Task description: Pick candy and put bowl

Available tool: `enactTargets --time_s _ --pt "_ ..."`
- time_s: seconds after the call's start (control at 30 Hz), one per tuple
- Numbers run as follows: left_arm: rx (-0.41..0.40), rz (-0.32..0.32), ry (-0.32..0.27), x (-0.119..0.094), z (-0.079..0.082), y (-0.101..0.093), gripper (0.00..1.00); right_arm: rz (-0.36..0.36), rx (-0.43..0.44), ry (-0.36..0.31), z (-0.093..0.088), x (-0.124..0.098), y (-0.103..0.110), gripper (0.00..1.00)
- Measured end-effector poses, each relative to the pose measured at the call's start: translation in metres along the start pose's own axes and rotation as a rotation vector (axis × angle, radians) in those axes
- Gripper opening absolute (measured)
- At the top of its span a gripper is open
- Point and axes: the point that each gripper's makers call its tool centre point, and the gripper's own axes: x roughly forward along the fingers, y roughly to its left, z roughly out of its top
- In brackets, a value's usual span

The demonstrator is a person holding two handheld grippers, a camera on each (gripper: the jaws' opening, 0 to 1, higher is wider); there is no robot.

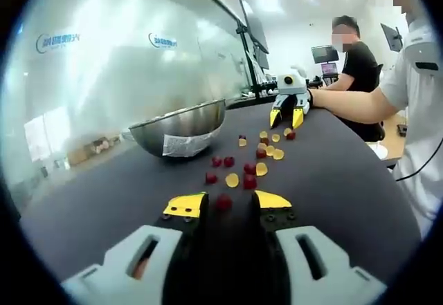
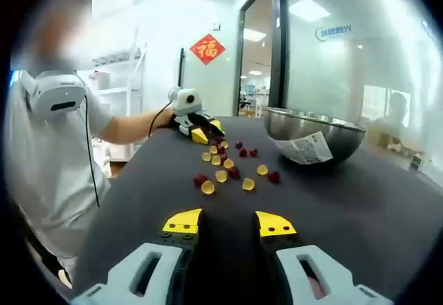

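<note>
Left gripper (image 1: 223, 207) straddles red candy (image 1: 223, 202)

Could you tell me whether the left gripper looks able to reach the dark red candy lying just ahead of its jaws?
Probably yes. The left gripper is open, and the dark red candy lies on the table right between its yellow tips, with nothing in the way.

White claw (image 1: 228, 205) — yellow-tipped black jaws

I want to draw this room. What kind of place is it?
Probably an office or lab: glass walls, computer monitors at a desk, and a dark table with candies and a metal bowl.
</note>
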Motion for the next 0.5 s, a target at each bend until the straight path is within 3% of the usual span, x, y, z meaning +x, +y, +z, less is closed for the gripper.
enactTargets --time_s 0.33,0.5 --pt "-0.007 -0.005 0.019 -0.009 -0.003 0.005 0.21 0.013 0.001 -0.001 0.000 0.000 0.003 0.21" --pt "0.000 -0.027 0.023 -0.010 -0.003 0.001 0.19 0.062 0.022 0.002 0.000 -0.001 0.010 0.21"
